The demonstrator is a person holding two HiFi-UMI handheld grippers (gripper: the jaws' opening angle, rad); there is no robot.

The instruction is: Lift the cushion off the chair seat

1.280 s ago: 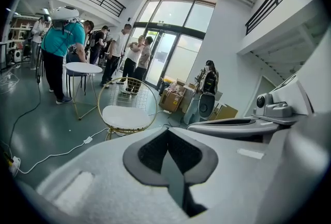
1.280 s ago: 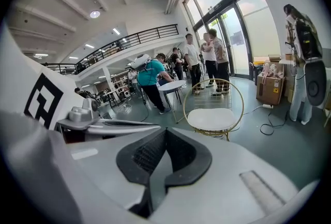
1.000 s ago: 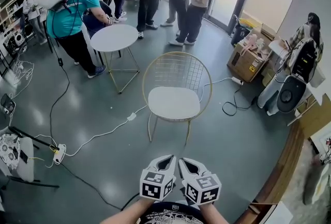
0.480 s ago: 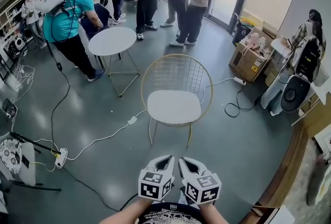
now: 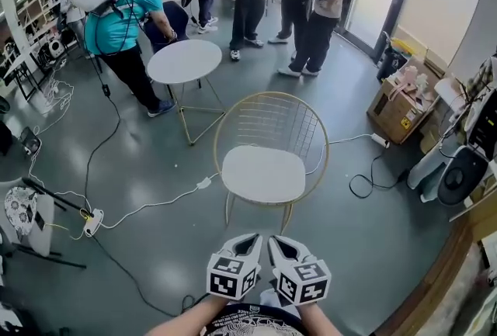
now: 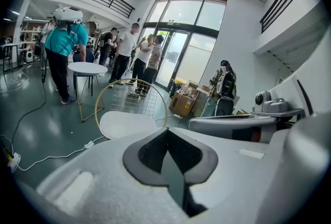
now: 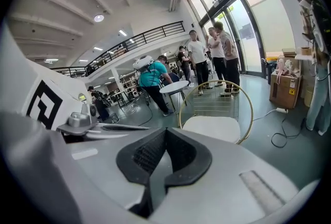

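Note:
A white cushion [image 5: 262,174] lies flat on the seat of a gold wire chair [image 5: 269,111] in the middle of the head view. My left gripper [image 5: 250,238] and right gripper [image 5: 278,241] are side by side just in front of the chair's near edge, short of the cushion. Both are shut with nothing between their jaws. In the left gripper view the cushion [image 6: 123,124] shows beyond my left gripper [image 6: 166,131], to its left. In the right gripper view the cushion [image 7: 213,128] lies ahead and right of my right gripper [image 7: 165,130].
A round white table [image 5: 184,60] on gold legs stands behind the chair to the left, with several people around it. White and black cables [image 5: 155,204] and a power strip [image 5: 92,223] cross the floor on the left. A cardboard box [image 5: 398,112] and a black cable coil [image 5: 366,185] are on the right.
Both grippers have moved forward together toward the chair, which now sits closer and lower in the head view. Their jaws look unchanged.

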